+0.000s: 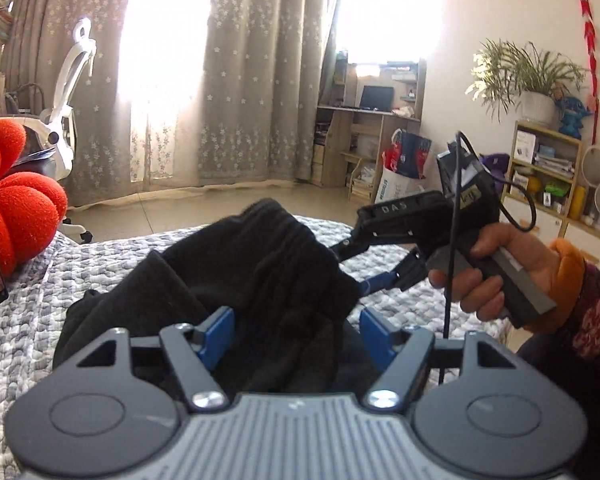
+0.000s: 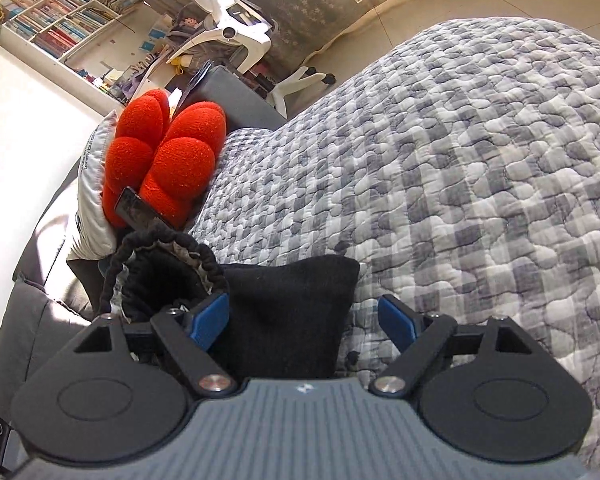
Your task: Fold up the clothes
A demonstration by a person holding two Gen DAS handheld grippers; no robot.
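Garment: a black garment (image 1: 260, 280) is bunched in a heap on the grey checked quilt (image 2: 480, 160), near its edge.
Left gripper (image 1: 296, 330): jaws are spread wide around the bunched cloth; nothing is clamped.
Right gripper (image 2: 306, 322): jaws are held wide open, one blue pad (image 2: 209, 320) against the cloth.
Beyond: a red plush cushion (image 2: 164, 152) is seen at the quilt's edge.

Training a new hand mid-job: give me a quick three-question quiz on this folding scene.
1. True or false: the left gripper has its jaws apart around the black garment.
2. What does the garment lie on: (a) bare floor, (b) grey checked quilt, (c) desk?
3. What colour is the plush cushion beside the quilt?

Key: 1 true; 2 b; 3 red. Note: the right gripper is open too, with the garment between its fingers.
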